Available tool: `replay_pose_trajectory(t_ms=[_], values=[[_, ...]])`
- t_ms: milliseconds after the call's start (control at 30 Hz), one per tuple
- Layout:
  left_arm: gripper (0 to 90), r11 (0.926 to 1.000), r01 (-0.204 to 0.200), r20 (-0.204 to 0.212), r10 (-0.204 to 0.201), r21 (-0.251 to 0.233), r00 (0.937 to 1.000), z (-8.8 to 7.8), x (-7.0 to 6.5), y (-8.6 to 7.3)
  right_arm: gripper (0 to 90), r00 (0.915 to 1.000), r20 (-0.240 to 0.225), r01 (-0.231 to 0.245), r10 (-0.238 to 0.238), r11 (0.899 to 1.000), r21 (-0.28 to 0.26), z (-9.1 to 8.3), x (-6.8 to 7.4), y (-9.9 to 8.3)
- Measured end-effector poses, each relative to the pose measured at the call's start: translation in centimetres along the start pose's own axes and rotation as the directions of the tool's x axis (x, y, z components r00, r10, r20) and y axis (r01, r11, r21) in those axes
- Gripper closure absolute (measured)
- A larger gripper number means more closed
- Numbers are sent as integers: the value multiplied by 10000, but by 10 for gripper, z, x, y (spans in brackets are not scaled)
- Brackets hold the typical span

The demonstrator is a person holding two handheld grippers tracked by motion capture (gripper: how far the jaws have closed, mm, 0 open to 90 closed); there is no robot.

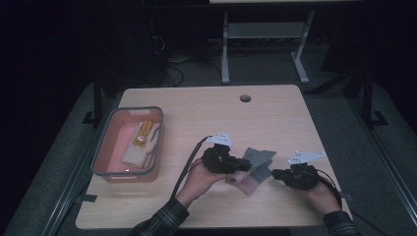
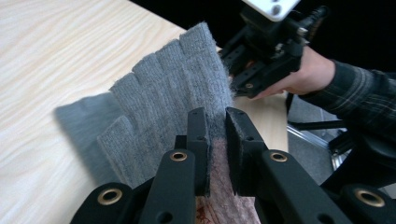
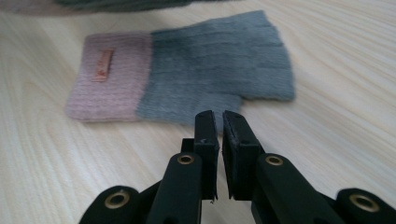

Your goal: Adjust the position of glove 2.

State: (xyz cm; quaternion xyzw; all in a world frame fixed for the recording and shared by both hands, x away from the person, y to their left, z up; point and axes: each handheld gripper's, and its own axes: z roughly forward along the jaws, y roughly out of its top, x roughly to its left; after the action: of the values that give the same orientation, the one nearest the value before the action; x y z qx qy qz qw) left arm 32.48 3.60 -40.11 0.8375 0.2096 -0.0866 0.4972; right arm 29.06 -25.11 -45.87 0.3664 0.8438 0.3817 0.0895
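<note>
Two grey fingerless gloves with pink cuffs are at the table's front middle. My left gripper (image 1: 245, 164) (image 2: 215, 117) is shut on one grey glove (image 2: 177, 79) (image 1: 259, 156) near its cuff and holds it up, finger ends pointing away. The other glove (image 3: 187, 70) (image 1: 258, 174) lies flat on the wood, its pink cuff (image 3: 109, 77) bearing a small label. My right gripper (image 1: 276, 173) (image 3: 219, 120) hovers at that glove's thumb edge, its jaws almost touching, with nothing visible between them. In the left gripper view, the right gripper (image 2: 266, 51) sits just behind the raised glove.
A pink bin with a grey rim (image 1: 158, 142) stands at the table's left and holds a cream and yellow glove (image 1: 141, 140). A round cable hole (image 1: 245, 98) lies near the far edge. The table's front edge is close below both hands.
</note>
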Motion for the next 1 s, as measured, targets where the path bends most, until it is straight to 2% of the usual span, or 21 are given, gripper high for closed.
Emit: replay_pose_trajectory(t_ms=[133,233,400,567,700,833,1000], values=[[799,9999,119,344,-118,-13,9993,12,-5,3,839,9997,135,-226,227,9997,-58,-5,-6,-3],[799,9999,136,455,-140,94,9989,21,-6,2,839,9995,186,-273,274,9996,-83,-6,-7,-4],[798,9986,478,397,-486,214,9980,27,3,-4,840,9995,179,-262,263,9996,-56,-6,-7,-4],[776,9969,765,379,-771,158,9963,25,11,-8,839,9997,160,-157,158,9999,-55,-5,-8,-4],[738,9967,811,98,-811,0,9967,18,17,-8,836,9997,157,-197,198,9998,-13,-4,-7,-4],[718,9963,831,-370,-838,-198,9958,7,26,-8,836,9997,164,-159,159,9999,16,-4,-7,-4],[711,9916,1080,-926,-1144,-709,9891,-9,40,-8,836,9997,166,-176,175,9998,53,-3,-6,-4]])
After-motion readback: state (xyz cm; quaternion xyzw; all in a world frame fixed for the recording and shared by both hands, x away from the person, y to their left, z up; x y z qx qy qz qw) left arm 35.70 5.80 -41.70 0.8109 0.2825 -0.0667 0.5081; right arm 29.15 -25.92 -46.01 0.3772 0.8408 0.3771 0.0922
